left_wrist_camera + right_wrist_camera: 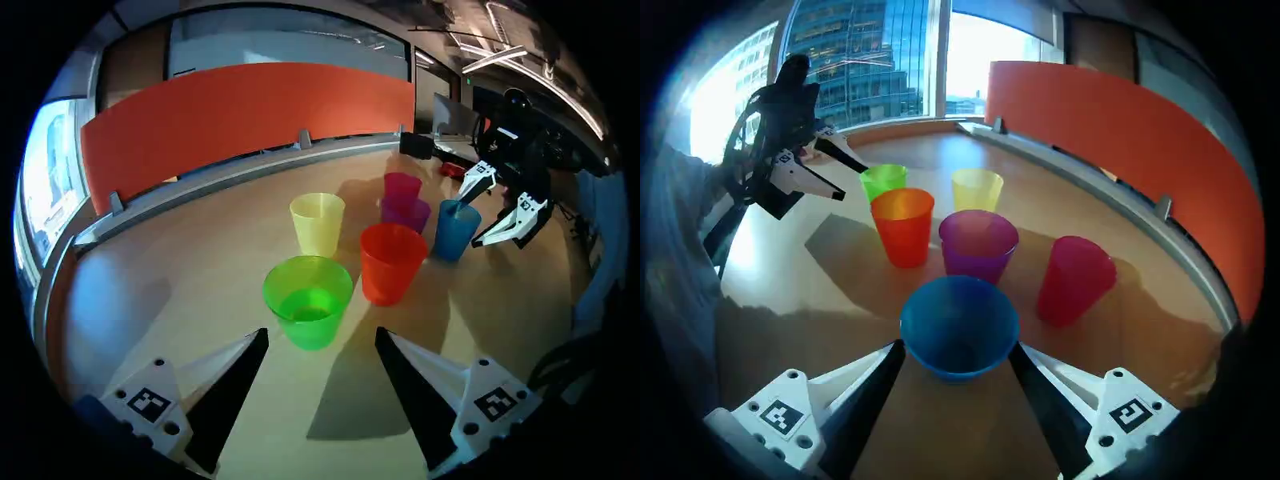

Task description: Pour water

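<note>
Several plastic cups stand close together on a wooden table (200, 272). A green cup (308, 300) stands just ahead of my left gripper (320, 334), which is open, its fingertips level with the cup's base and apart from it. In the right gripper view a blue cup (960, 324) sits upright between the fingers of my right gripper (954, 346); they flank its sides and stand wide apart. The left gripper view shows the right gripper (466, 220) straddling the blue cup (456, 230). I cannot tell whether any cup holds water.
Yellow (318, 222), orange-red (390, 260), purple (406, 213) and magenta (402, 186) cups crowd between the green and blue ones. An orange divider panel (240, 112) lines the table's far edge. A person's sleeve (680, 264) is at the left.
</note>
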